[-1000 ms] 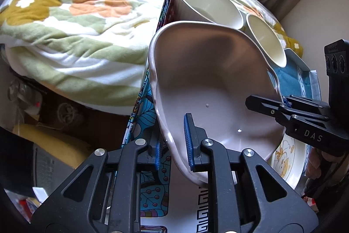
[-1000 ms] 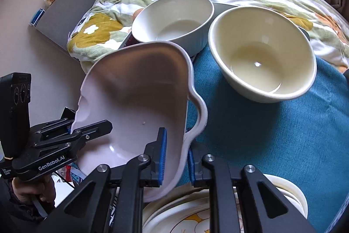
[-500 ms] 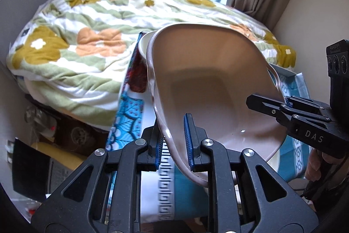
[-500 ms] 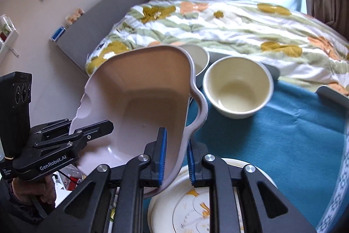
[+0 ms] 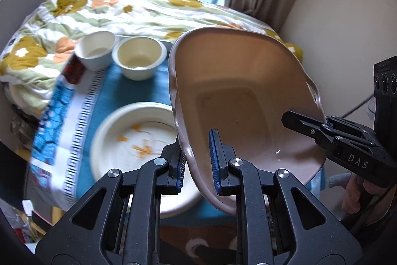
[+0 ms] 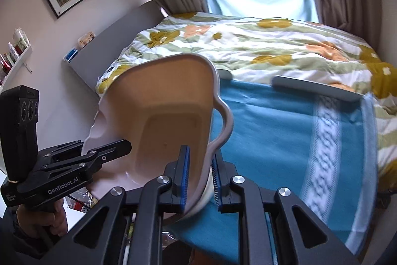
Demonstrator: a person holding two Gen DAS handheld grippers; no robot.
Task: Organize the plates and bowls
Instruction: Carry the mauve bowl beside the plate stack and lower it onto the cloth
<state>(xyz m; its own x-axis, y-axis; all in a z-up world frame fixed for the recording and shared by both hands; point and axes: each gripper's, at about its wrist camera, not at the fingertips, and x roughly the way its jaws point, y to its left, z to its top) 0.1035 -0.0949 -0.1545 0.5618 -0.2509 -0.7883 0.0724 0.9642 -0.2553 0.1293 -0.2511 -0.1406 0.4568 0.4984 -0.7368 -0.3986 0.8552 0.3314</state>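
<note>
Currently the pink handled dish is held off the table, pinched on opposite rims by both grippers. The left gripper is clamped narrow on the near rim, one blue pad inside the wall and one outside. The right gripper is clamped the same way on the opposite rim, just below the loop handle. A two-point grip is judged sensible: the dish is wide, smooth and probably heavy, so a single rim pinch would be likely to let it rotate or slip.

The dish is tilted steeply, its far edge raised and its inside turned toward both cameras. It touches nothing else.

Below and to its left, as seen from the left wrist, the floral plate sits on the teal cloth at the near table edge. What looks like a second plate is stacked under it, though blur makes that uncertain. At the far left corner of the table the white bowl and the cream bowl stand upright, just beside each other and possibly touching. Like with like is already evident there.

The right half of the cloth is seen bare from the right wrist, so a set-down spot for the dish is judged to be available there. The tilt needs levelling before any lowering, and both clamps are best released only once the base is flat.
</note>
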